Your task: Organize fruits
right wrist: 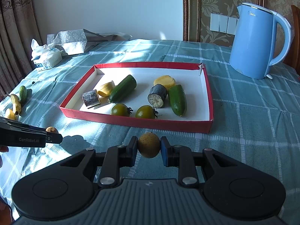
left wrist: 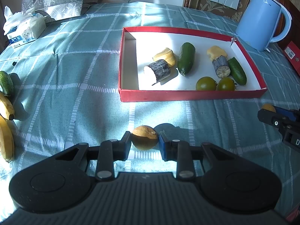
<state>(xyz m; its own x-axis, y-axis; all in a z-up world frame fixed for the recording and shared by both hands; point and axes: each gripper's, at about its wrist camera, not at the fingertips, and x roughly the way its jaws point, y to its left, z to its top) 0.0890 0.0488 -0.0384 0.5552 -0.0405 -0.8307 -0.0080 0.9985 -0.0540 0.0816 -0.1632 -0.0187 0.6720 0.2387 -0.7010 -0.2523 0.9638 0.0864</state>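
Observation:
My left gripper [left wrist: 144,140] is shut on a small round brown fruit [left wrist: 144,137] just above the teal checked cloth, in front of the red box [left wrist: 187,95]. My right gripper [right wrist: 149,145] is shut on a second round yellow-brown fruit [right wrist: 149,145], near the red box's [right wrist: 131,121] front wall. Inside the box lie two cucumbers [right wrist: 122,91], two green tomatoes [right wrist: 145,112], two sugarcane pieces [right wrist: 157,95] and two yellow fruit pieces [right wrist: 164,81]. Each gripper shows at the edge of the other's view: the right gripper [left wrist: 270,112], the left gripper [right wrist: 54,134].
A blue kettle [right wrist: 256,43] stands at the back right of the table. Bananas [left wrist: 6,106] and a small cucumber [left wrist: 5,82] lie at the left edge. A tissue pack [left wrist: 24,28] and a silver gift bag [left wrist: 54,3] sit at the back left. A red book [left wrist: 293,56] lies at the right edge.

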